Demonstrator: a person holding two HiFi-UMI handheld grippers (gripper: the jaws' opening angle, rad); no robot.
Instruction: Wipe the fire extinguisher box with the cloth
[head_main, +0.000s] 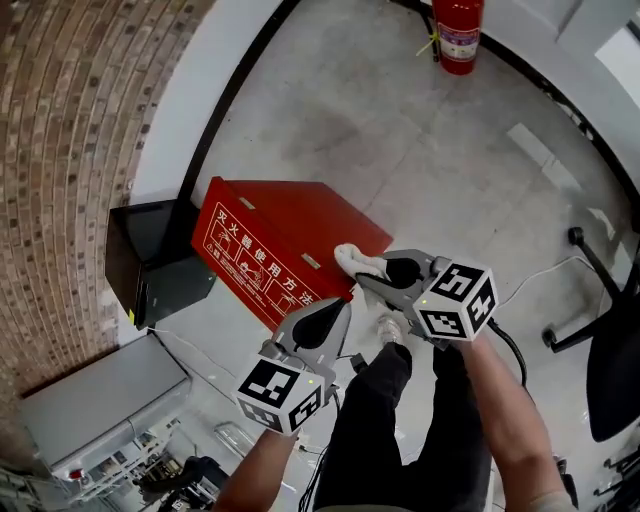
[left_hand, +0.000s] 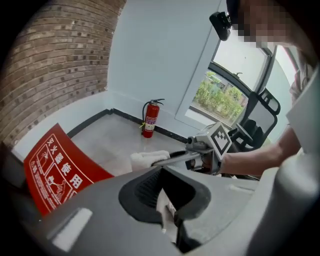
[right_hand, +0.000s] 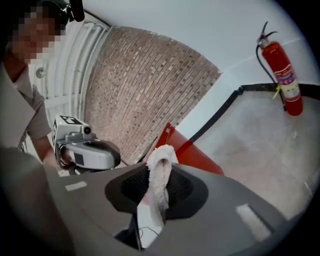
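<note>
Floor: bare grey concrete floor (head_main: 400, 120), wide and open from the box out to the white wall's black skirting.
Wall: curved brown brick wall (head_main: 70, 120) closes off the left side.
Box: flat red metal fire extinguisher box (head_main: 290, 225) with white characters on its front lies on the floor. Its left end is close to the wall, and its far and right edges face open floor.
Chair: black wheeled office chair (head_main: 610, 370) stands at the right, well apart from the box.
Cabinet: small black open-fronted cabinet (head_main: 150, 250) sits just beside the box's left end.
Case: grey metal case (head_main: 100, 395) lies near the brick wall, below the cabinet.
Extinguisher: red cylinder fire extinguisher (head_main: 458, 35) stands upright against the far skirting.
Right gripper: grey right gripper (head_main: 368, 280) has its jaws closed on the cloth.
Left gripper: grey left gripper (head_main: 338, 312) hangs over the box's near edge, jaws together with nothing between them.
Cloth: white fluffy cloth (right_hand: 161, 172) is at the box's near right corner; contact cannot be told.
</note>
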